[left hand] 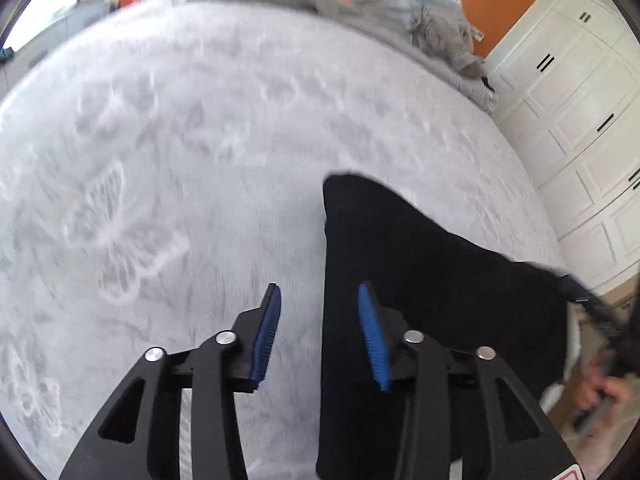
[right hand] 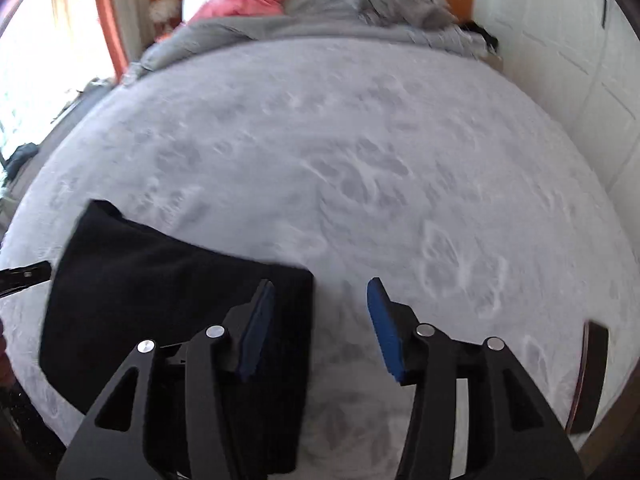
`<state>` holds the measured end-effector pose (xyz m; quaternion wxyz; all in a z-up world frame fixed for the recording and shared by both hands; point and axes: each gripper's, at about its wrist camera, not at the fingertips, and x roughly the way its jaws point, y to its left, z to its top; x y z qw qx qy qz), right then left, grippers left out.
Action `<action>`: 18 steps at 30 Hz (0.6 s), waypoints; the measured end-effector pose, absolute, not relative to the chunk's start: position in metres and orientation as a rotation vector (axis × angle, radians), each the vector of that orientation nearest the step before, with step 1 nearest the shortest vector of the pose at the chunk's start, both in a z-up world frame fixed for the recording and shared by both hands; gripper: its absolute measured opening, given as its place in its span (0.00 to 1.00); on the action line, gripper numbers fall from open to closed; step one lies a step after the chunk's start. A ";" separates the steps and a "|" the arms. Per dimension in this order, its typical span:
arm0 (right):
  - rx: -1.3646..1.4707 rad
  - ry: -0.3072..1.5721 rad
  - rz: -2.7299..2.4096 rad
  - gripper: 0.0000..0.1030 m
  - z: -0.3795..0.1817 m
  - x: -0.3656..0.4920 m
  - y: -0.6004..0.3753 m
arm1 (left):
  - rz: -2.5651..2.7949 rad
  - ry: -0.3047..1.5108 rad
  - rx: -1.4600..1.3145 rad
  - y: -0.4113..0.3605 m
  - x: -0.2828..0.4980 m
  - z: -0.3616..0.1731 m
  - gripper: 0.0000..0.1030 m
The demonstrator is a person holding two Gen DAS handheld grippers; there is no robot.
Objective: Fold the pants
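Observation:
Black pants (left hand: 432, 280) lie in a folded block on the grey bed cover (left hand: 200, 160). In the left wrist view my left gripper (left hand: 320, 300) hovers over the block's left edge, jaws apart, blue pads (left hand: 266, 332) touching nothing. In the right wrist view the pants (right hand: 160, 292) lie at lower left. My right gripper (right hand: 322, 292) stands open over their right edge, its left finger above the cloth and its right finger above bare cover. The right gripper (left hand: 592, 304) also shows blurred at the left view's right edge, above a hand (left hand: 604, 396).
A rumpled grey blanket (right hand: 360, 12) and a pink pillow (right hand: 244, 0) lie at the far end of the bed. White wardrobe doors (left hand: 580, 100) run along the right side. A dark flat object (right hand: 592, 376) sits at the bed's right edge.

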<state>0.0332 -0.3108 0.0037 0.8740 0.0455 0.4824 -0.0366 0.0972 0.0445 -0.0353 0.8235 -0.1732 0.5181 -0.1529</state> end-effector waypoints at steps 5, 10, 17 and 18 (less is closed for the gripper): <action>0.316 1.027 0.046 0.66 -0.007 0.014 -0.336 | -0.349 1.080 -0.350 0.035 0.074 -0.035 0.79; 0.296 1.094 0.099 0.19 -0.030 0.056 -0.315 | -0.419 1.095 -0.277 0.005 0.070 -0.038 0.79; 0.134 0.886 0.123 0.18 0.049 0.051 -0.279 | -0.384 1.072 -0.243 0.002 0.069 -0.039 0.84; 0.063 0.945 0.044 0.37 0.033 0.055 -0.281 | -0.387 1.078 -0.250 0.002 0.071 -0.041 0.84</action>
